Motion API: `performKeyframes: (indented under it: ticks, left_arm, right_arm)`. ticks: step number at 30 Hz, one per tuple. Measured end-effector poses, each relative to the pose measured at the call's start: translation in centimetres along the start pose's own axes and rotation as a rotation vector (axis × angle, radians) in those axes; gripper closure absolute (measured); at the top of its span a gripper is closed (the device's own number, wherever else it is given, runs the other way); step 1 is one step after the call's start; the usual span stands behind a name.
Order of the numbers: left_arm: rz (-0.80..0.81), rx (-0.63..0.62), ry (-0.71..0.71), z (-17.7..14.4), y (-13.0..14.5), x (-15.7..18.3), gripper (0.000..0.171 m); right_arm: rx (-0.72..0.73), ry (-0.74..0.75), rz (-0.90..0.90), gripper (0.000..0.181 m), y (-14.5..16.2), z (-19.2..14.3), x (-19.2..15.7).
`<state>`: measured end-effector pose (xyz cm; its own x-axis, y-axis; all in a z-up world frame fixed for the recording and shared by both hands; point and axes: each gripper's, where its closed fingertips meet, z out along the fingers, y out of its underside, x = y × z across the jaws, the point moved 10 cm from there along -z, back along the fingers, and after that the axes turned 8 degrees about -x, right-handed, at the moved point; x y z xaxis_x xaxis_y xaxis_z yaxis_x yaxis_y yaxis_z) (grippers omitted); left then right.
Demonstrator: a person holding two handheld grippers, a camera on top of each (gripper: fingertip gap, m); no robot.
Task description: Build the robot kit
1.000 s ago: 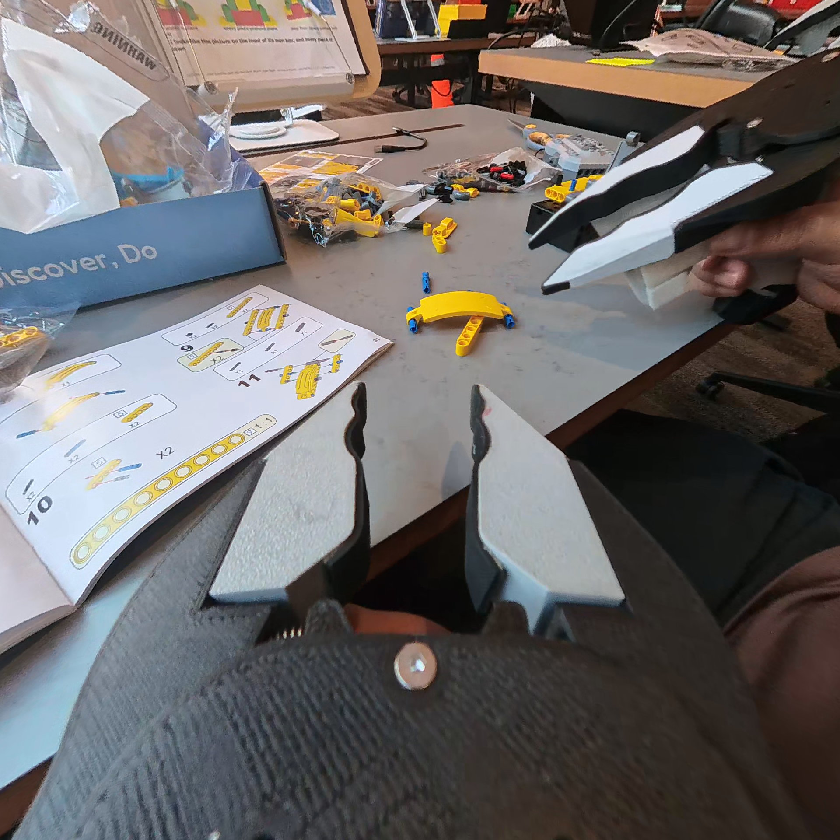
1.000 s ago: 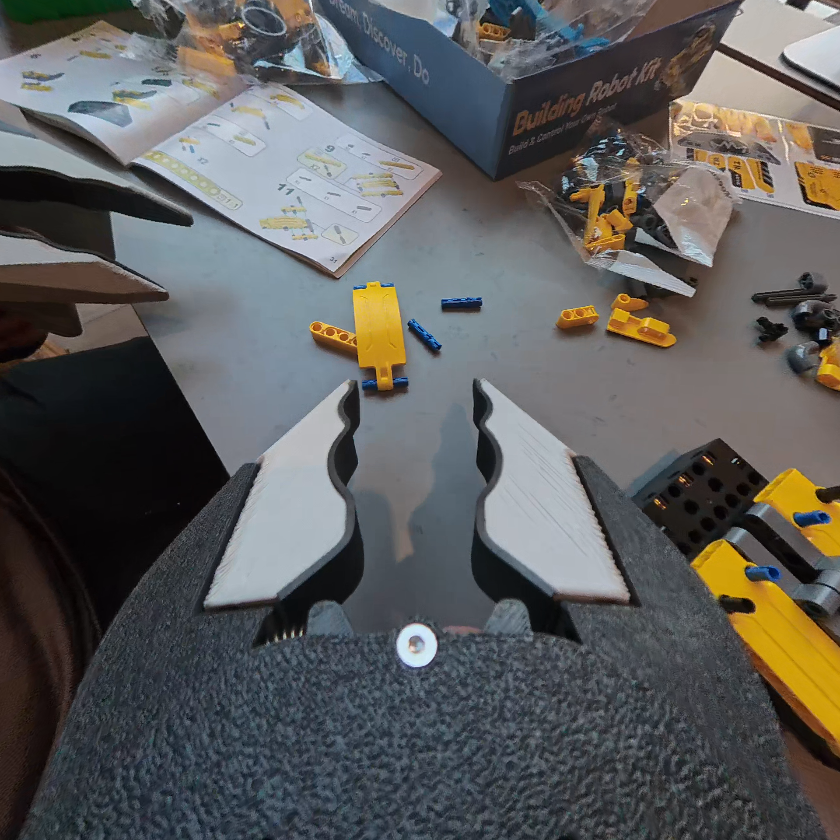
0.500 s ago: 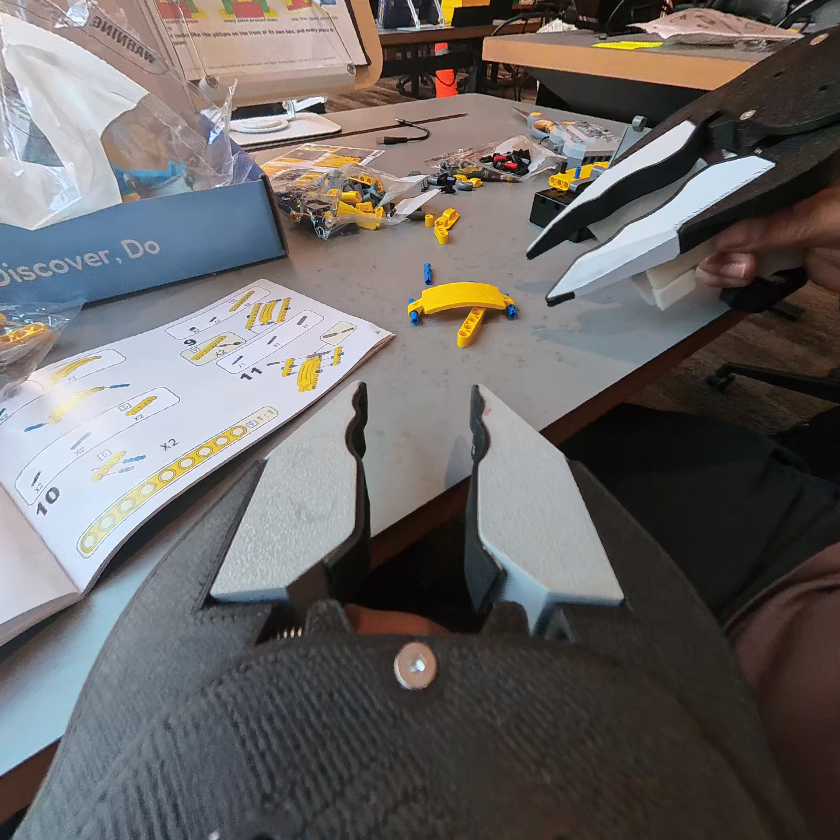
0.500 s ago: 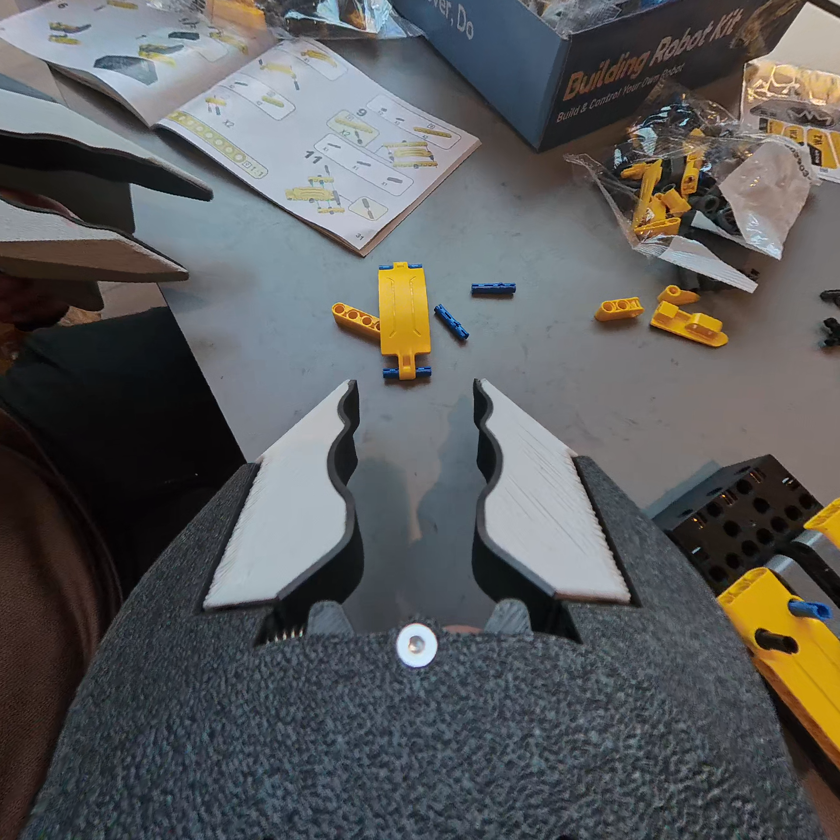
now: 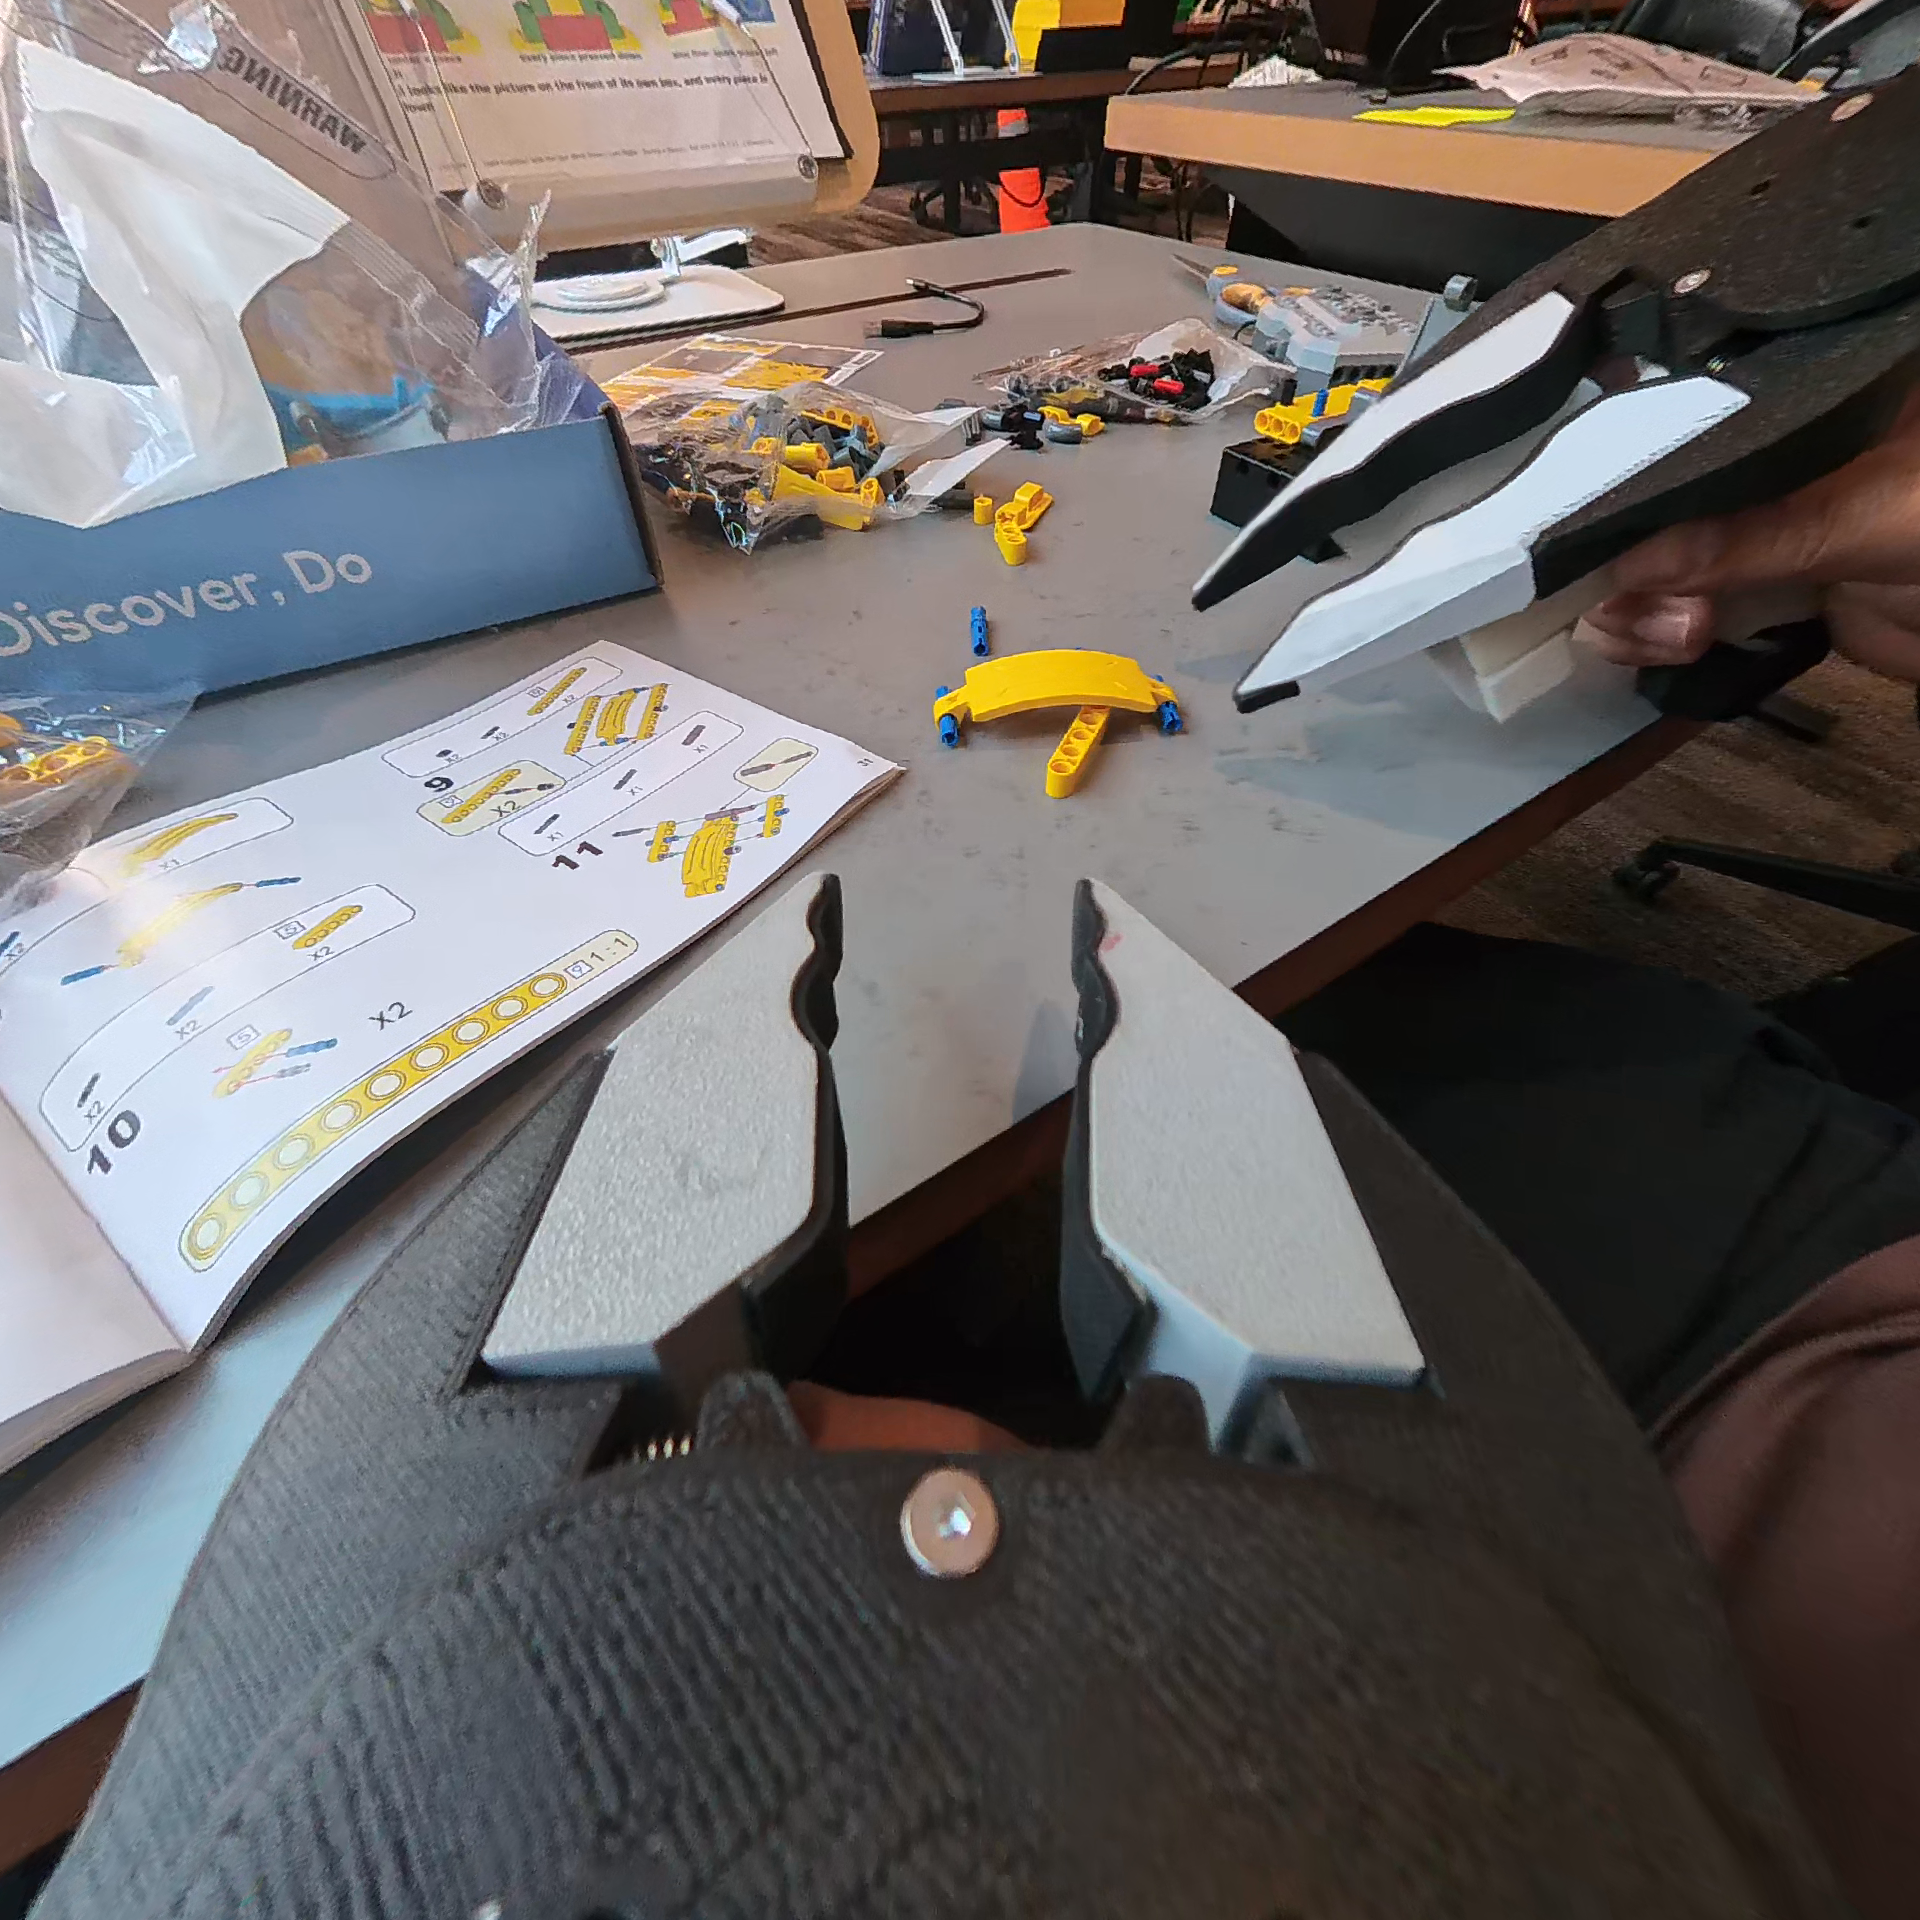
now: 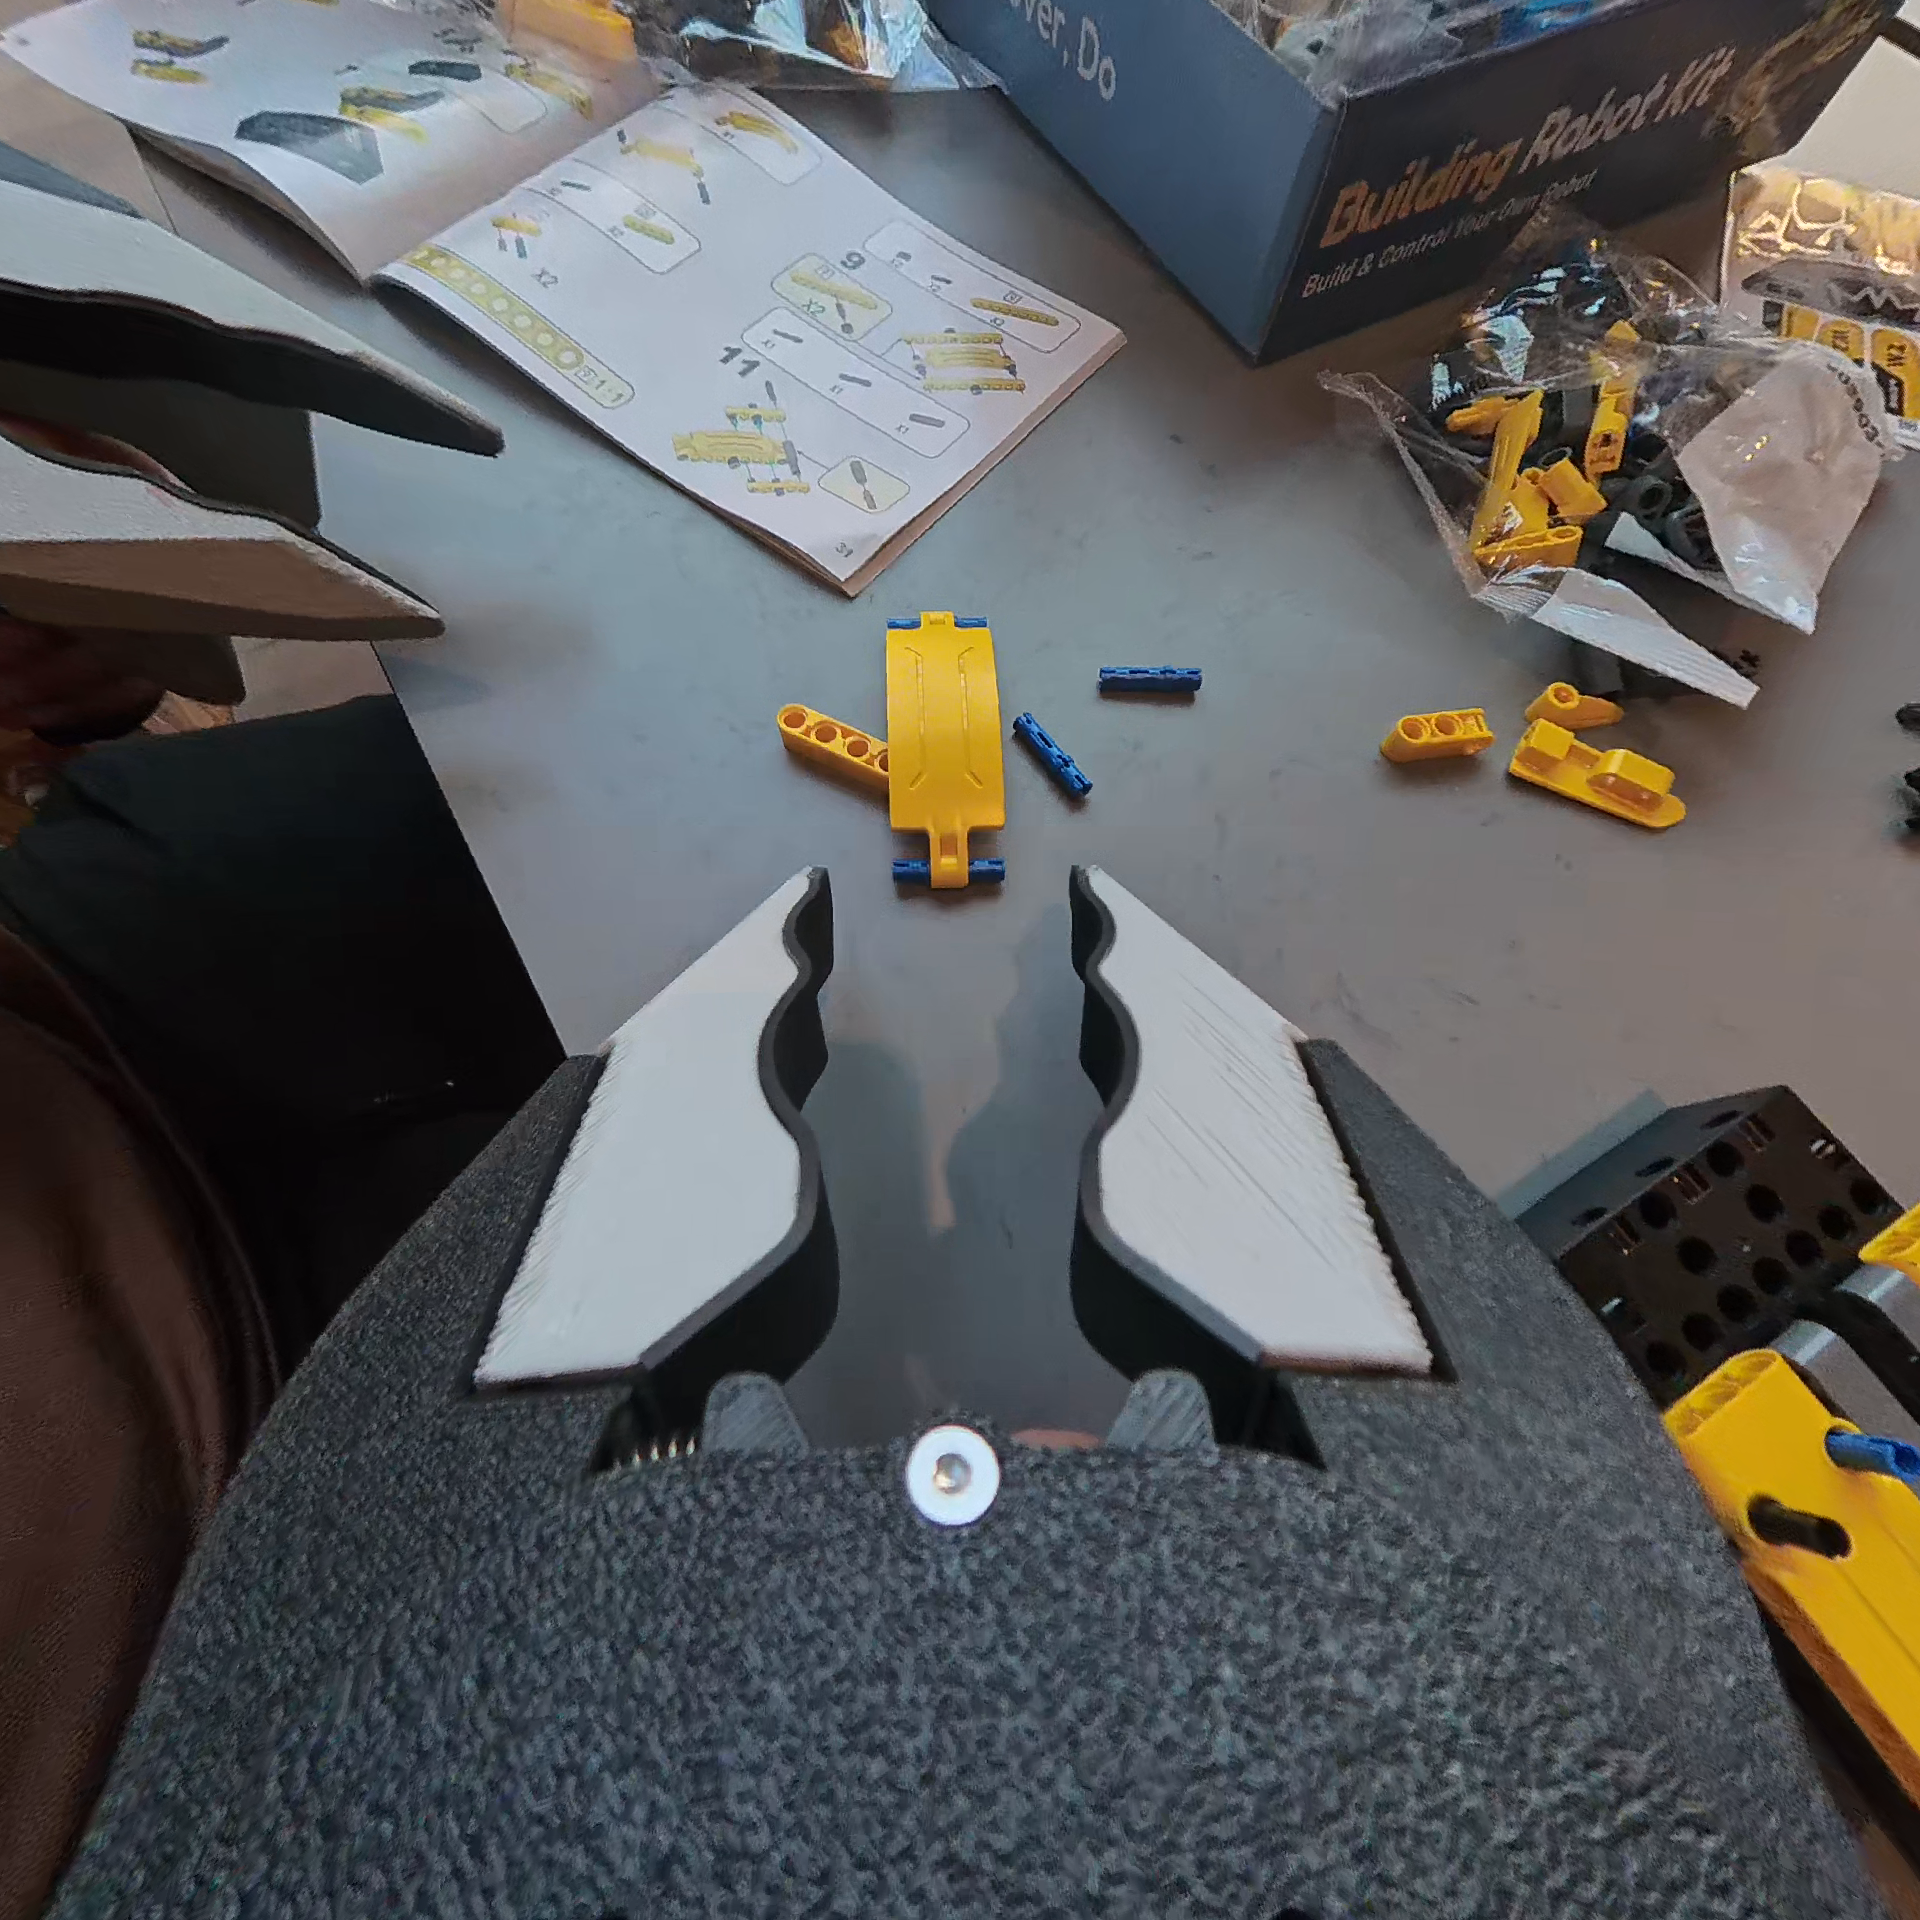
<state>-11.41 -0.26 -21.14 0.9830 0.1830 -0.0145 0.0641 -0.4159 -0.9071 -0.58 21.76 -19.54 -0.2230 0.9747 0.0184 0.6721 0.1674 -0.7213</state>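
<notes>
An open instruction booklet lies on the grey counter beside a blue box. Bagged parts and a black perforated block sit farther off.

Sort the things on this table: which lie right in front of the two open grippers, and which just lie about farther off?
Near the grippers: yellow curved panel, yellow holed beam and blue pins in front of the right gripper; instruction booklet beside the left gripper. Both grippers hold nothing.
Lying farther off: blue box, bag of parts, black block, loose yellow pieces.
</notes>
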Motion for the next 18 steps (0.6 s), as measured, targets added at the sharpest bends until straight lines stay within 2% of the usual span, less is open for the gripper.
performKeyframes:
  ticks: [3, 6, 12, 18]
  left_arm:
    - [0.001, 0.000, -0.001, 0.1, 0.0, 0.0, 0.130]
    - [0.008, -0.004, -0.004, 0.3, 0.0, 0.0, 0.130]
    - [0.012, -0.002, -0.010, 0.3, 0.0, 0.0, 0.131]
    - [0.009, -0.002, -0.004, 0.2, 0.1, -0.1, 0.131]
  right_arm:
    - [-0.012, -0.048, 0.002, 0.137, -0.8, 0.9, -0.2]
    - [-0.028, -0.030, -0.042, 0.141, -1.4, 1.7, -0.3]
    - [-0.022, -0.060, -0.077, 0.181, -1.8, 2.1, 0.4]
    - [0.003, -0.007, -0.059, 0.178, -1.7, 1.7, 0.8]
